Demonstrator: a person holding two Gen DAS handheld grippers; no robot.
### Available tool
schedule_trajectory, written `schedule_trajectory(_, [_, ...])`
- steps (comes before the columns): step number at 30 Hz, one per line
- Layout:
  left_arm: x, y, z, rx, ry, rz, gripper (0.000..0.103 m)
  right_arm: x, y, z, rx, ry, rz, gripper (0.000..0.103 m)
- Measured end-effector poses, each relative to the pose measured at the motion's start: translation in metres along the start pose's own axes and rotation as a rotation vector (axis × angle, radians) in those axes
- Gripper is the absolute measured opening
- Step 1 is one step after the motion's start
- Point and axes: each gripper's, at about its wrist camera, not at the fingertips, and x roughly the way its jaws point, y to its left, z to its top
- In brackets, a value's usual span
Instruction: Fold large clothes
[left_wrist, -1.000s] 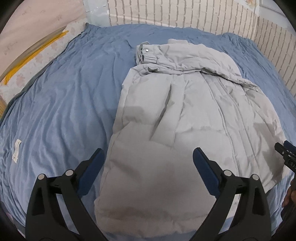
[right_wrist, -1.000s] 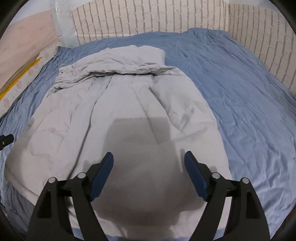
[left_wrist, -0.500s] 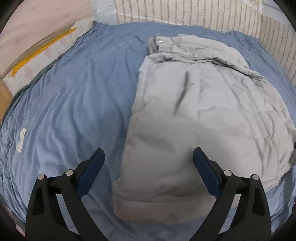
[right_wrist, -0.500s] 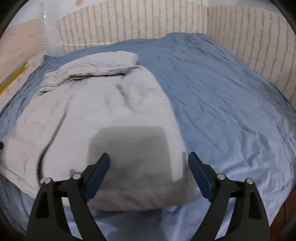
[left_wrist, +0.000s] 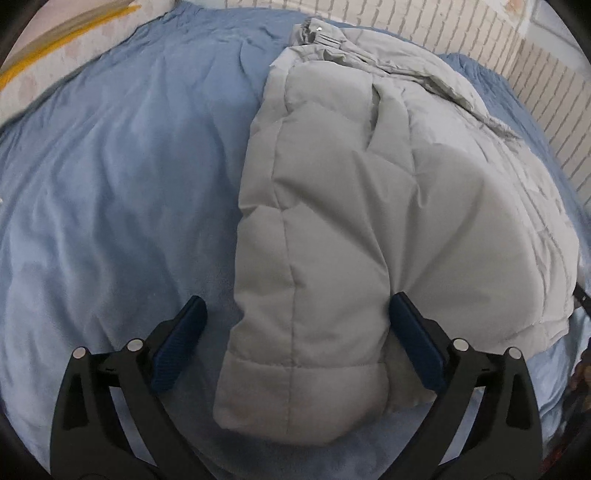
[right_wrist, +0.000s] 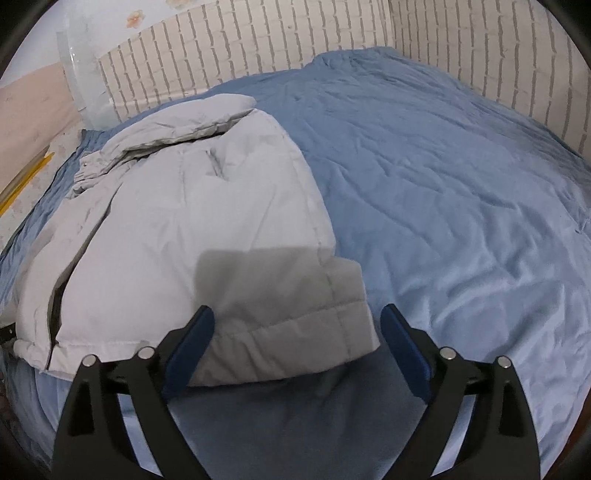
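Grey puffy quilted jacket (left_wrist: 369, 206) lies flat on wrinkled blue bedsheet (left_wrist: 110, 184), hem at the near edge. Left gripper (left_wrist: 295, 332) gapes wide, hem corner between its jaws, unpinched. Right gripper (right_wrist: 295, 336) jaws are opening around the other corner.

- One grey padded jacket (left_wrist: 369, 206), lying spread on the bed, with its hem at the near edge.
- One blue bedsheet (right_wrist: 443, 184), which covers the bed.
- Two tools: one left tool (left_wrist: 297, 314) and one right tool (right_wrist: 297, 325).
- Two blue pads on each tool, four pads in all; one of them (left_wrist: 413, 343) is seen at the right of the left wrist view.
- One snap button (left_wrist: 318, 28) on the jacket's collar.
- One yellow strip (left_wrist: 66, 40) beside the bed.
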Motion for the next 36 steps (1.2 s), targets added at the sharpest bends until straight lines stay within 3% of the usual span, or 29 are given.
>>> schedule_trajectory(5, [0.002,-0.006,0.005,0.041,-0.005,-0.01,0.096,0.006,-0.007,0.006,-0.001,0.038,0.026,0.096])
schedule_trajectory(7, [0.001,-0.011,0.007,0.047,-0.006,-0.044,0.077,0.008,-0.01,0.006,0.033,0.057,0.075,0.095])
schedule_trajectory(9, [0.0,-0.018,0.006,0.058,-0.006,-0.056,0.068,0.011,-0.003,0.006,0.031,0.072,0.102,0.089])
schedule_trajectory(12, [-0.004,-0.031,0.004,0.114,-0.021,-0.021,0.056,0.01,0.009,0.006,0.007,0.078,0.113,0.049])
schedule_trajectory(14, [-0.004,-0.034,0.003,0.127,-0.021,-0.007,0.056,0.01,0.015,0.007,-0.021,0.083,0.11,0.039])
schedule_trajectory(17, [-0.001,-0.036,0.002,0.132,-0.029,0.012,0.058,0.014,0.021,0.007,-0.049,0.087,0.086,0.038])
schedule_trajectory(23, [0.007,-0.041,0.0,0.124,-0.044,0.074,0.08,0.036,0.029,0.006,-0.047,0.104,0.066,0.053])
schedule_trajectory(26, [0.011,-0.032,0.001,0.079,-0.021,0.038,0.082,0.044,0.029,0.008,-0.046,0.114,0.072,0.055])
schedule_trajectory(27, [0.011,-0.031,0.001,0.067,-0.015,0.025,0.079,0.044,0.03,0.009,-0.048,0.117,0.072,0.054])
schedule_trajectory(28, [0.01,-0.031,0.001,0.07,-0.014,0.006,0.063,0.043,0.03,0.009,-0.051,0.116,0.069,0.053])
schedule_trajectory(29, [0.008,-0.033,0.001,0.077,-0.016,-0.005,0.061,0.04,0.031,0.008,-0.057,0.112,0.068,0.047])
schedule_trajectory(30, [0.005,-0.036,0.001,0.088,-0.029,0.009,0.052,0.037,0.032,0.008,-0.066,0.106,0.067,0.039])
schedule_trajectory(31, [0.002,-0.037,0.002,0.1,-0.034,0.001,0.036,0.034,0.032,0.008,-0.07,0.1,0.065,0.035])
schedule_trajectory(34, [-0.013,-0.034,0.012,0.07,-0.047,-0.036,0.022,0.016,0.03,0.012,-0.057,0.069,0.085,0.027])
schedule_trajectory(36, [-0.023,-0.028,0.022,0.04,-0.057,-0.078,0.019,0.004,0.03,0.019,-0.059,0.05,0.099,0.024])
